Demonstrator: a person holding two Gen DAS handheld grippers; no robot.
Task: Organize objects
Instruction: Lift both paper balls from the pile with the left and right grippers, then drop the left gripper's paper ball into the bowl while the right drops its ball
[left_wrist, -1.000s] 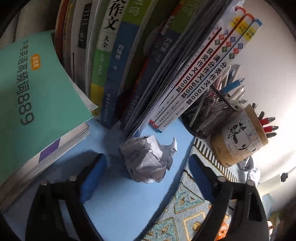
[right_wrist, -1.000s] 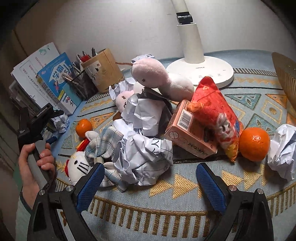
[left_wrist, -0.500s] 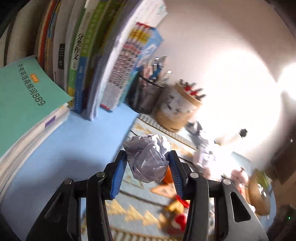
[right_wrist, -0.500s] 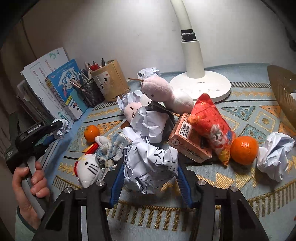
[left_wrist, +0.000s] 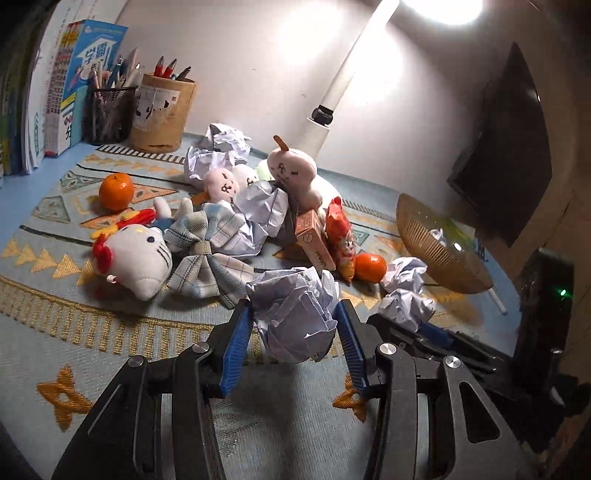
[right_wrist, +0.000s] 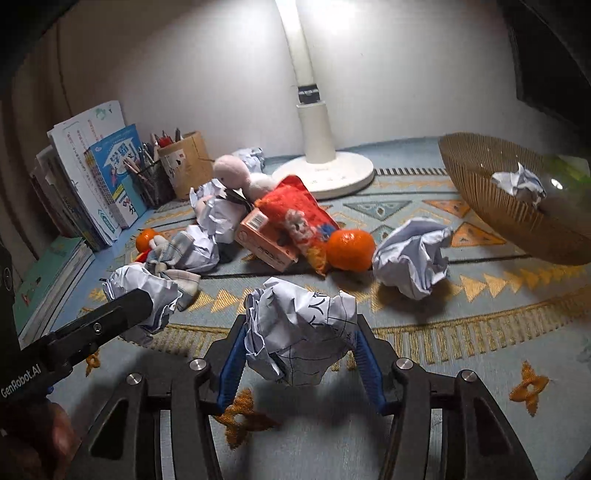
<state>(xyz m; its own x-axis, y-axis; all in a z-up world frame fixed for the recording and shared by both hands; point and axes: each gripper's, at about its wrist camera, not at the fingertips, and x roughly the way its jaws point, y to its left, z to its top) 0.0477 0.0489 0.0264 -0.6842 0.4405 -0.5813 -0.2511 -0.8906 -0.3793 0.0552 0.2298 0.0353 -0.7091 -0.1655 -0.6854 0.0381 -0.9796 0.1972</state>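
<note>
1. The left gripper (left_wrist: 293, 326) is clamped on a crumpled paper ball (left_wrist: 295, 314), and the right gripper (right_wrist: 297, 339) pinches a printed paper ball (right_wrist: 301, 328), its jaws just easing apart though the pads touch the paper
2. The wicker basket (right_wrist: 491, 206) lies far right of both grippers, one paper wad (right_wrist: 519, 182) already inside; the right hand looks nearer
3. A loose paper ball (right_wrist: 412, 251) sits on the surface between
4. The basket's right side is cut off and dim, and the toy pile (left_wrist: 207, 221) may hide more paper, I'd guess
</note>
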